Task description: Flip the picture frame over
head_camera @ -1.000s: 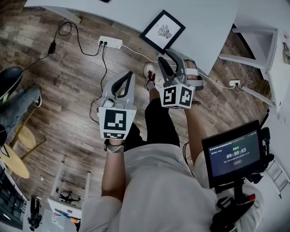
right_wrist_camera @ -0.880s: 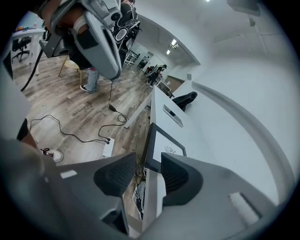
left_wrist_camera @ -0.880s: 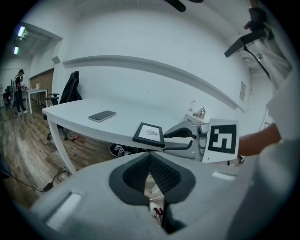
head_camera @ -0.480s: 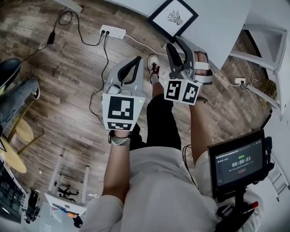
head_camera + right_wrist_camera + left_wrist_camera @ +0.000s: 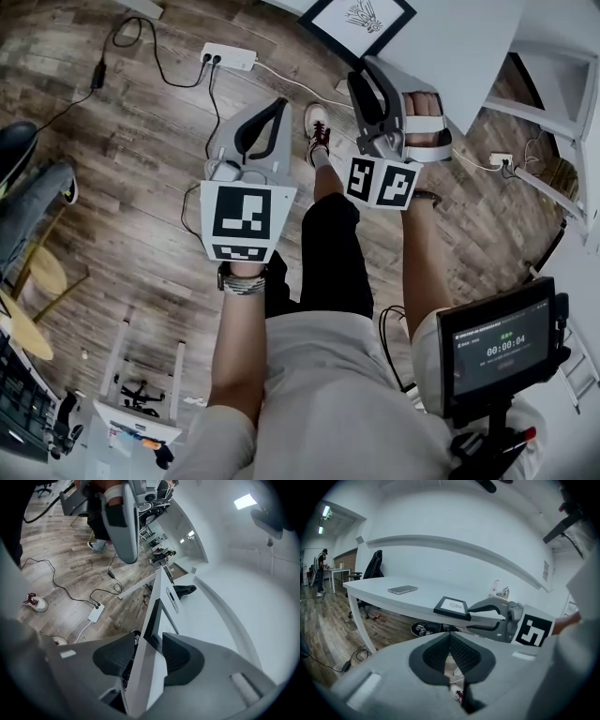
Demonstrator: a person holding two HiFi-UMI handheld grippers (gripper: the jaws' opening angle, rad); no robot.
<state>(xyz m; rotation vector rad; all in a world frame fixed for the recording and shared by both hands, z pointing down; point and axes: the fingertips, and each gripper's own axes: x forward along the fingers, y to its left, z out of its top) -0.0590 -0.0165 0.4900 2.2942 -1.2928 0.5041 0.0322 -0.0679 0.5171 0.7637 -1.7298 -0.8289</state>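
Just ahead of the right gripper (image 5: 363, 70), picture frame (image 5: 361, 17) flat on table (image 5: 459, 47)

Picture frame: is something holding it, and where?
Nothing is held. The right gripper has just been opening; its jaws straddle the table edge by the picture frame without gripping; left gripper is shut, empty.
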